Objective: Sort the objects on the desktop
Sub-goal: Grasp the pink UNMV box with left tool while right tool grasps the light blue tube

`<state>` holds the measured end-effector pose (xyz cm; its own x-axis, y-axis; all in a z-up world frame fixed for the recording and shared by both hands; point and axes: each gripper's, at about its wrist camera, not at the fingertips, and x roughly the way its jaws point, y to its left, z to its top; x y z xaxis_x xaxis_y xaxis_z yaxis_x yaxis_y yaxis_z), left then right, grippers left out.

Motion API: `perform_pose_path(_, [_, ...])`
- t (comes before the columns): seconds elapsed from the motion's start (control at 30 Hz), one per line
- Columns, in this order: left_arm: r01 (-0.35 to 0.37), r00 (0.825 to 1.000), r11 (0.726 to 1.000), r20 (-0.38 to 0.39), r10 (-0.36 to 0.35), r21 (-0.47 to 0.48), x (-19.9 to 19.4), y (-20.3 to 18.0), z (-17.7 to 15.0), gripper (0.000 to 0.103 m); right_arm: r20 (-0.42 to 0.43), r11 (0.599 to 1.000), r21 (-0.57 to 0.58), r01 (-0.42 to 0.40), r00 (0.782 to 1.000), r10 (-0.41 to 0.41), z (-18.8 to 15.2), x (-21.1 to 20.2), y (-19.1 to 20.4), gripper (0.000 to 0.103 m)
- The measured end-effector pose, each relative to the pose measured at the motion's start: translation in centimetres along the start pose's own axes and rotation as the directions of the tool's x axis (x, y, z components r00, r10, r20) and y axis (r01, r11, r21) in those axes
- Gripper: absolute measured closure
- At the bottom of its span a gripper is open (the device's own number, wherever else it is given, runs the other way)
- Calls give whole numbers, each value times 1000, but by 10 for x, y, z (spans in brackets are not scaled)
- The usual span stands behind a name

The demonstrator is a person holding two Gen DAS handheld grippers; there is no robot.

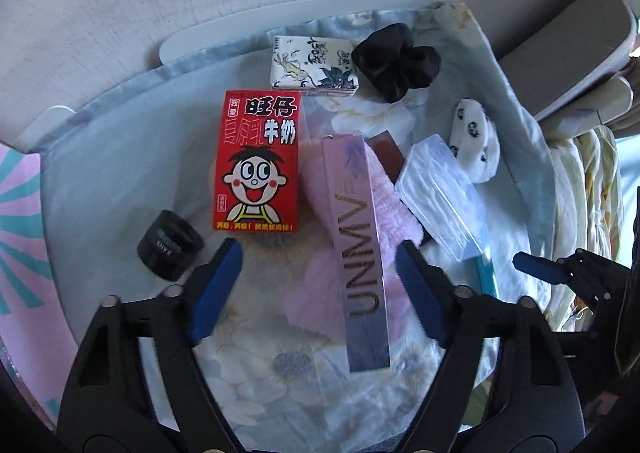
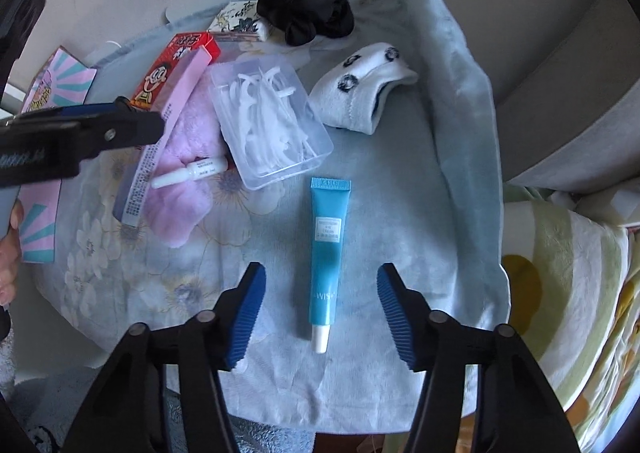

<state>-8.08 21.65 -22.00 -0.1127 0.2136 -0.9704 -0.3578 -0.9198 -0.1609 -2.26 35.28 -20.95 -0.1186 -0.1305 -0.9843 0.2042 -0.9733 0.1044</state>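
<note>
Two grippers above a cluttered counter
Left gripper [image 1: 320, 289] jaws apart astride pink box [image 1: 358, 253]; right gripper [image 2: 322, 313] apart astride blue tube [image 2: 326, 253].

Small rounded white tabletop [image 1: 208, 35], draped in a pale blue floral cloth [image 2: 400, 181]. Lying on the cloth: red cartoon milk carton [image 1: 258, 161], white printed tissue packet [image 1: 312, 65], black fabric scrunchie [image 1: 396, 61], white patterned sock [image 2: 360, 89], clear plastic box of floss picks [image 2: 272, 117], blue cream tube [image 2: 326, 253], fluffy pink cloth [image 2: 180, 173], black cylindrical jar [image 1: 170, 245]
</note>
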Motion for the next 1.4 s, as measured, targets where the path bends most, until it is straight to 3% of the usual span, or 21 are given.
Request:
perform_pose_path(0.17, [26,1000,1000,-16,-27,-11,8,0,0,54,-8,1000,-23,6,1000,-6,4,8,0,67])
perform_pose_path(0.27, [46,999,999,-12,-46,-4,9,-2,-1,64,-19,999,-43,13,1000,-14,5,13,2,69])
perform_pose_path(0.43, [88,996,996,-14,-88,-13,9,-2,-4,81,-23,994,-89,61,998,-63,3,18,7,81])
perform_pose_path(0.53, [87,996,996,-10,-87,-11,6,-3,-6,83,-16,988,-117,99,995,-101,1,17,11,89])
perform_pose_path(0.67, [86,996,996,0,-86,-1,-8,-2,-10,83,-22,992,-95,88,996,-90,0,14,8,89])
perform_pose_path(1.07, [67,996,997,47,-69,36,-60,2,-13,83,4,1000,-13,-11,1000,11,-13,-28,0,89])
perform_pose_path(1.2, [66,995,998,68,-67,16,-83,19,-24,83,8,999,-32,8,1000,-8,-15,-47,7,89])
perform_pose_path(1.4, [55,992,997,113,-48,-59,-111,58,-35,83,19,997,-74,5,1000,-4,10,-58,36,89])
